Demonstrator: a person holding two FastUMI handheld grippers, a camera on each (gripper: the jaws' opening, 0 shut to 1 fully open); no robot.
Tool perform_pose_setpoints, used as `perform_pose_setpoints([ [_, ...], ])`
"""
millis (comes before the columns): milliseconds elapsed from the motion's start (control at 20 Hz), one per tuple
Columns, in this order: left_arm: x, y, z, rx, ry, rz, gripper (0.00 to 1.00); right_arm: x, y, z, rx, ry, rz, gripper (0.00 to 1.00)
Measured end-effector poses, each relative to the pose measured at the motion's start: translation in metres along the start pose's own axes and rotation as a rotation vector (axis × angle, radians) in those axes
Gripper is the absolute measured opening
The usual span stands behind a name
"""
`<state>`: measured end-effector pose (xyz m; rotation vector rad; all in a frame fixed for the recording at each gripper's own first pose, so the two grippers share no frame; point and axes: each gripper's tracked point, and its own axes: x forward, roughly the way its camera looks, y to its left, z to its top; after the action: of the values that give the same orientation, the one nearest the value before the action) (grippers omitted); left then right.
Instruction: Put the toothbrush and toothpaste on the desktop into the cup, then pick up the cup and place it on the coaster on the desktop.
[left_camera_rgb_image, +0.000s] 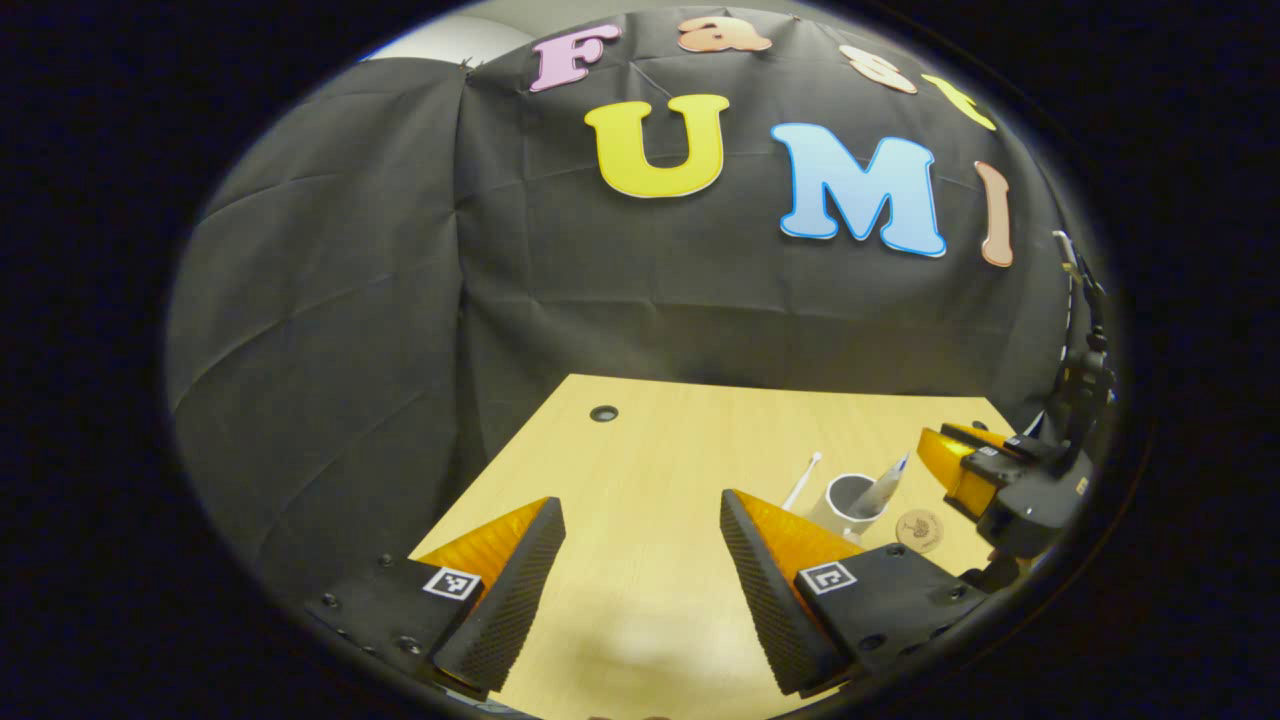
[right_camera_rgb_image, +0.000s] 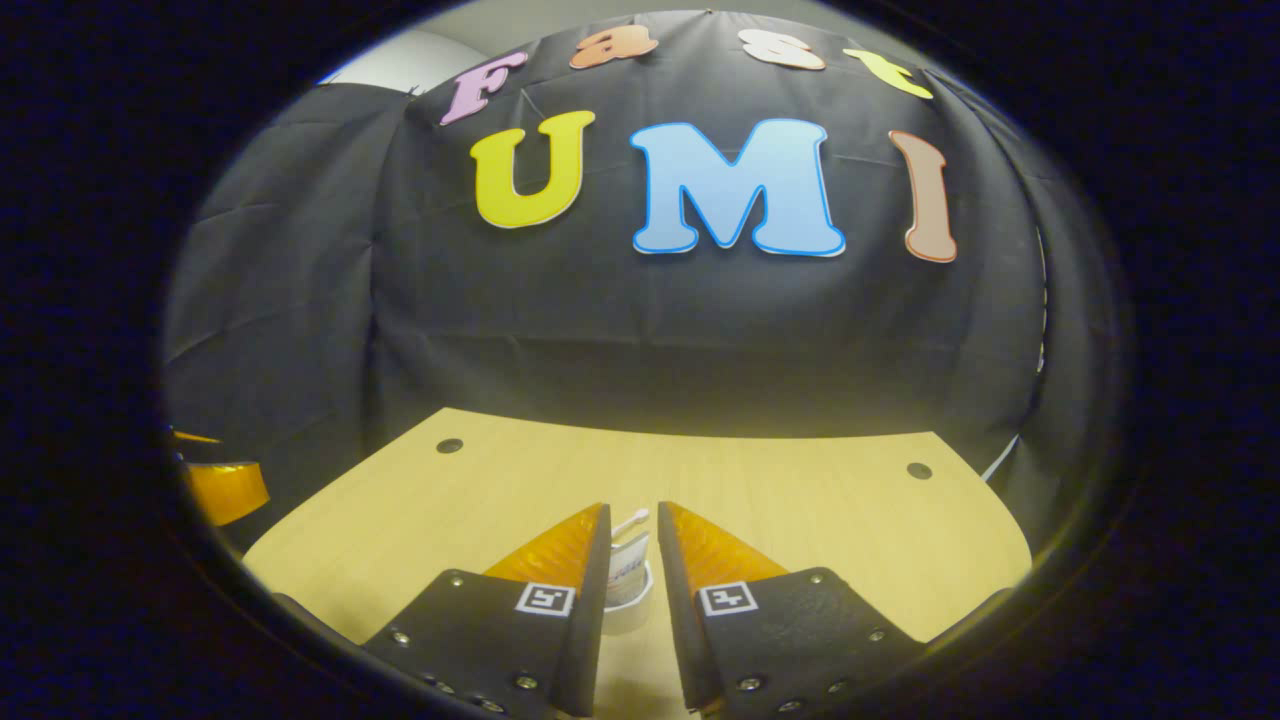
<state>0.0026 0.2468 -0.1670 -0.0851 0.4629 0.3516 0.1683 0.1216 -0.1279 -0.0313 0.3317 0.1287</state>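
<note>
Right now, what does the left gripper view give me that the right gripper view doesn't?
Left gripper view: the coaster lying on the desktop just right of the cup, with the cup standing apart from it; the right gripper from outside, near the cup; the left gripper wide open over bare desktop.

Right gripper view: the right gripper's own fingers nearly closed, the cup and toothpaste seen through the narrow gap, plus the desk's far right hole.

Both: the toothbrush and toothpaste standing in the cup.
</note>
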Motion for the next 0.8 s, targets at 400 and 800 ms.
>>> perform_pose_setpoints([
  [400,-0.007,0.003,-0.004,-0.047,-0.008,0.011,1.00,0.056,0.001,0.017,0.111,0.153,0.084,0.31],
  [800,-0.005,0.033,-0.018,-0.073,0.016,0.068,0.99,0.111,0.061,-0.029,0.101,0.501,0.182,0.31],
])
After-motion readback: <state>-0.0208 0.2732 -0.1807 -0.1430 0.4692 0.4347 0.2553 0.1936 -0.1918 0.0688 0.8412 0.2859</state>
